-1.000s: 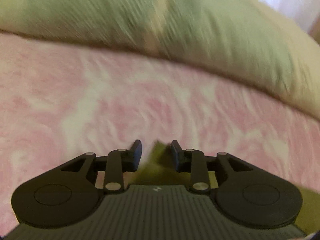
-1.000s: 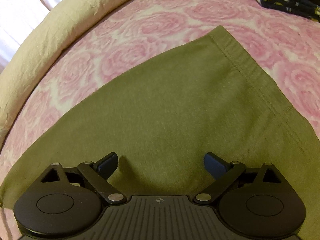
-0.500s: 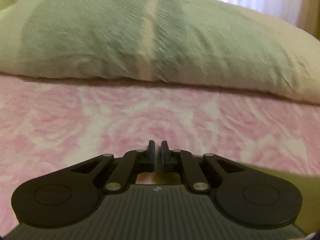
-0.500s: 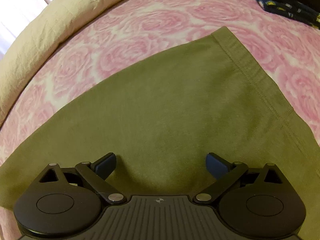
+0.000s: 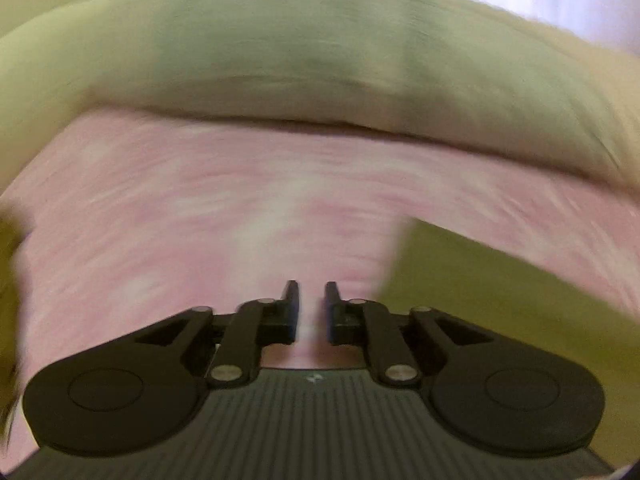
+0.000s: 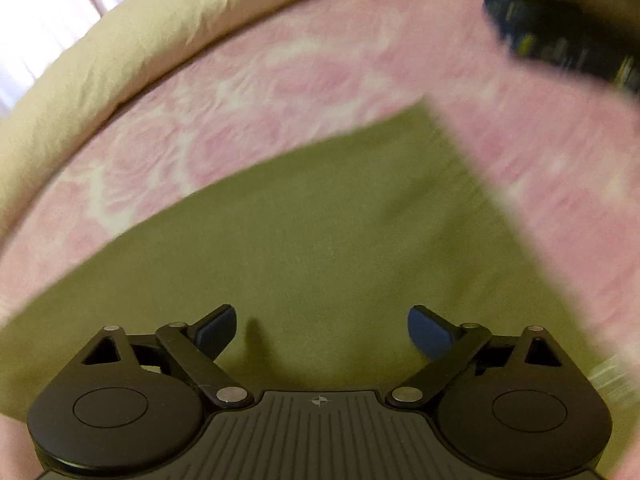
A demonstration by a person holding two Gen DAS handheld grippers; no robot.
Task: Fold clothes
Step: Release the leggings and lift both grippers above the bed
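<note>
Left wrist view shows the left claw (image 5: 308,294) nearly pressed together, gripping nothing, over the pink bed (image 5: 200,232), a pillow (image 5: 320,60) behind. Only the right view shows the right claw (image 6: 322,326) spread wide above the olive garment (image 6: 320,232), lying flat, and dark clothes (image 6: 560,40).

We see an olive-green garment (image 6: 320,240) of soft, matt knit cloth lying smooth on a bedsheet (image 6: 280,80) of matt woven fabric printed with pink roses. Beyond it a pale pillow (image 5: 320,52) looks like slightly crinkled cotton, dull in finish. The left tongs (image 5: 308,308) and right tongs (image 6: 322,332) are matt black plastic with ribbed bodies and small shiny metal pivot pins; the right fingertips (image 6: 430,334) carry smooth bluish pads. A dark patterned cloth (image 6: 560,48) is too blurred to judge.
</note>
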